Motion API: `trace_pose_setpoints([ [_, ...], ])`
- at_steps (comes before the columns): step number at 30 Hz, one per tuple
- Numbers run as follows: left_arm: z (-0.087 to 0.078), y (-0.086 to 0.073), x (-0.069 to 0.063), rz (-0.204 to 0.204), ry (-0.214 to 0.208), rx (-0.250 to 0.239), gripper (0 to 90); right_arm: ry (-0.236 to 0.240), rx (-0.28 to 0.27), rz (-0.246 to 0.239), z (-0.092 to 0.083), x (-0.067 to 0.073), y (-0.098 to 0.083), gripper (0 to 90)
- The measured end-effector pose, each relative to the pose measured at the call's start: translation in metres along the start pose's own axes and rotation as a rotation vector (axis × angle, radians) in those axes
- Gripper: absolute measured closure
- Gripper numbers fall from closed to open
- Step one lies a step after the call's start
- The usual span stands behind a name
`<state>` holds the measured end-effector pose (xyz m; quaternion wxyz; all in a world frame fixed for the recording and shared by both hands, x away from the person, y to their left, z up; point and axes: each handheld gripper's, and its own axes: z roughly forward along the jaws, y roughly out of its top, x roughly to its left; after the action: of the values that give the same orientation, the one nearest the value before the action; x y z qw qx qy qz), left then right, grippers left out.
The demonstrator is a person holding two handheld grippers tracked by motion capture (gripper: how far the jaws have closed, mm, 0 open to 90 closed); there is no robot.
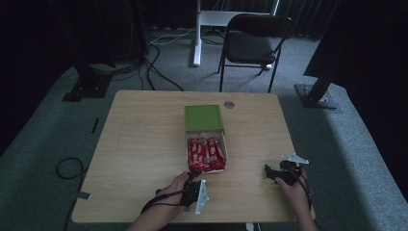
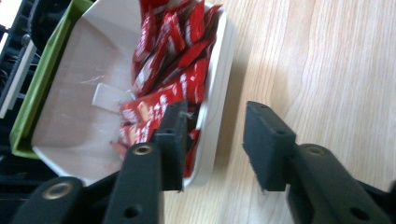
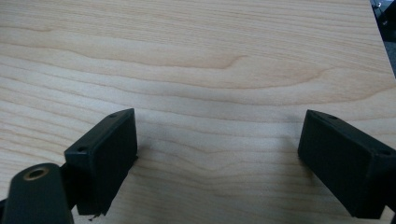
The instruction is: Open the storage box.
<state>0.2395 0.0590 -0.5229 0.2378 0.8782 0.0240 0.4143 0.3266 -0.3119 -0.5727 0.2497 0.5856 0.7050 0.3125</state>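
A green box (image 1: 204, 118) lies at the middle of the wooden table (image 1: 144, 144). A white tray (image 1: 225, 149) slid out of its near end holds several red snack packets (image 1: 206, 154). My left gripper (image 1: 193, 175) is at the tray's near end, open. In the left gripper view (image 2: 217, 116) one jaw hangs over the packets (image 2: 173, 60) and the other over the table, with the tray wall (image 2: 219, 84) between them and untouched. My right gripper (image 1: 268, 173) rests near the table's front right, open, with bare wood between its jaws (image 3: 217, 121).
A small round grommet (image 1: 229, 104) sits in the tabletop behind the box. A black chair (image 1: 255, 41) and a white post stand beyond the table. Cables (image 1: 67, 168) lie on the grey floor at the left, and black stands are at both sides.
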Motion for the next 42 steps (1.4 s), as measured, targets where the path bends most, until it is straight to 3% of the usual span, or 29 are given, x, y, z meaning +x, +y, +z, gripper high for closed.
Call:
trace_pose_setpoints([
  [8,-0.01,-0.019,0.004,-0.07,-0.006,-0.01,57.7,0.0,-0.001,0.0,0.0,0.0,0.0,11.3],
  [13,-0.019,-0.037,0.006,-0.142,-0.023,-0.007,56.9,0.0,-0.001,0.001,0.0,0.0,0.0,11.4],
  [15,-0.019,-0.037,0.006,-0.142,-0.023,-0.007,56.8,0.0,-0.001,0.0,0.0,0.0,0.0,11.4],
  [16,-0.022,-0.047,0.009,-0.203,-0.021,-0.011,56.6,0.0,-0.001,0.0,0.0,0.0,0.0,11.4],
  [17,-0.023,-0.05,0.01,-0.224,-0.015,-0.011,56.5,0.0,-0.002,0.0,0.0,0.0,0.0,11.3],
  [20,-0.024,-0.057,0.013,-0.26,-0.013,-0.014,56.0,0.0,-0.002,-0.001,0.0,0.0,0.0,11.3],
  [21,-0.025,-0.062,0.017,-0.298,-0.008,-0.017,56.0,0.0,-0.002,-0.001,0.0,0.0,0.0,11.4],
  [23,-0.027,-0.068,0.022,-0.33,0.007,-0.02,55.9,0.0,-0.002,-0.001,0.0,0.0,0.0,11.4],
  [26,-0.027,-0.073,0.026,-0.354,0.017,-0.02,55.9,0.0,-0.002,-0.001,0.0,0.0,0.0,11.4],
  [27,-0.027,-0.08,0.03,-0.393,0.019,-0.027,55.9,0.0,-0.002,-0.001,0.0,0.0,0.0,11.4],
  [31,-0.023,-0.093,0.035,-0.462,0.021,-0.043,53.6,0.0,-0.002,-0.003,0.0,0.0,0.0,11.4],
  [33,-0.022,-0.1,0.038,-0.52,0.015,-0.058,53.5,0.0,-0.001,-0.003,0.0,0.0,0.0,11.3],
  [39,-0.02,-0.112,0.043,-0.593,0.024,-0.053,55.5,0.0,-0.002,-0.003,0.0,0.0,0.0,11.3],
  [42,-0.017,-0.122,0.044,-0.65,0.03,-0.045,53.0,-0.002,-0.002,-0.001,0.0,0.0,0.0,11.3],
])
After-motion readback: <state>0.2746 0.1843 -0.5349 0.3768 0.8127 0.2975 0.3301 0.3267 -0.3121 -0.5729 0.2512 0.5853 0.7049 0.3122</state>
